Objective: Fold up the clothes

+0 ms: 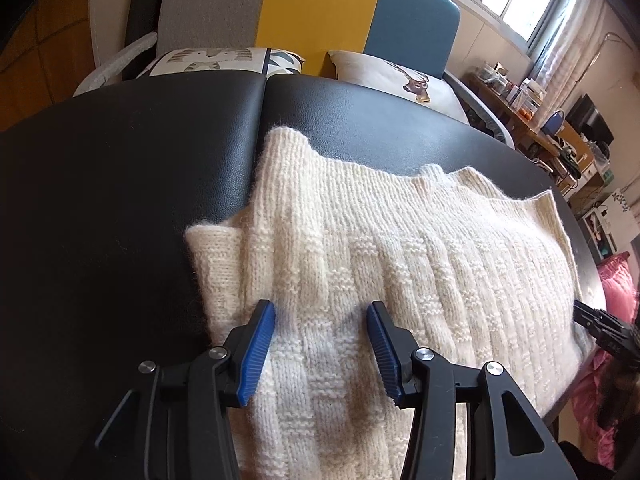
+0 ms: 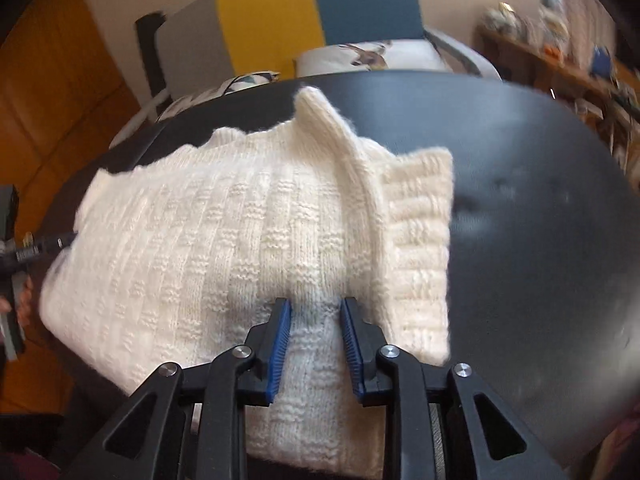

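A cream knitted sweater [image 1: 400, 260] lies spread on the black padded table [image 1: 120, 180], with a folded layer sticking out at its left side. My left gripper [image 1: 320, 312] hovers open over the sweater's near left part, its blue pads wide apart and only flat knit below them. In the blurred right wrist view the sweater [image 2: 180, 240] has a raised fold running up its right part. There my right gripper [image 2: 316, 306] stands narrowly open, a low hump of knit between its pads. The right gripper [image 1: 596, 328] also shows at the sweater's right edge.
Behind the table stands a sofa with a grey, yellow and blue back [image 1: 320, 12] and printed cushions [image 1: 400, 76]. A cluttered desk [image 1: 540, 120] lines the right wall under a window. Pink fabric [image 1: 616, 288] hangs past the table's right edge. A hand [image 2: 24, 300] holds the left gripper.
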A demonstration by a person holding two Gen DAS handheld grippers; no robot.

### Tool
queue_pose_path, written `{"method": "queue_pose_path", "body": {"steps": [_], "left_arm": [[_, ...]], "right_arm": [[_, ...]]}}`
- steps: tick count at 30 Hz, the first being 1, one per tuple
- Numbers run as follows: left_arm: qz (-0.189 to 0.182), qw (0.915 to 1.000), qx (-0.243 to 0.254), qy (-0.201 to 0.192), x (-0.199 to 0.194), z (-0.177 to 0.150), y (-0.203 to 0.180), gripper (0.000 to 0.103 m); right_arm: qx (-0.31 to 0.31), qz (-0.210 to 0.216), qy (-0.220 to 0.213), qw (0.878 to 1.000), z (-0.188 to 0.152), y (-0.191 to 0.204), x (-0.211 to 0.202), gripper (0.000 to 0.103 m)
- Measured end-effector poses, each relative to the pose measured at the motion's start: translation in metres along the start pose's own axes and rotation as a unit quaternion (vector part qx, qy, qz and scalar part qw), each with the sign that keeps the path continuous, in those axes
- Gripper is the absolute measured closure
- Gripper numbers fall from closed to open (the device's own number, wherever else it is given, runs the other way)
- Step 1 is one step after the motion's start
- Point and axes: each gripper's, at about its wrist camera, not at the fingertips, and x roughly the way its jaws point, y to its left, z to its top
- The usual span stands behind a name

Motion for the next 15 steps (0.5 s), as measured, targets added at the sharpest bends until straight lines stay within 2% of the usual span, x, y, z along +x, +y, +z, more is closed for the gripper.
{"method": "queue_pose_path", "body": {"steps": [5,8,11,15], "left_arm": [[0.057,0.9968,0.051,-0.025,-0.012,-0.006,-0.012,0.054],[0.036,0.9982,0.034,-0.033,-0.029,-0.008,0.001,0.054],[-0.006,0.9991,-0.025,-0.034,-0.044,-0.009,0.037,0.052],[-0.058,0.9954,-0.072,-0.025,-0.055,-0.012,0.076,0.052]], "right_arm": [[0.005,-0.009,0.007,1.000,-0.002,0.004,-0.002,0.077],[0.007,-0.013,0.012,1.000,-0.007,0.011,-0.006,0.075],[0.008,-0.015,0.001,1.000,-0.018,0.016,-0.010,0.074],[0.027,0.020,-0.005,0.999,-0.027,0.014,-0.012,0.073]]}}
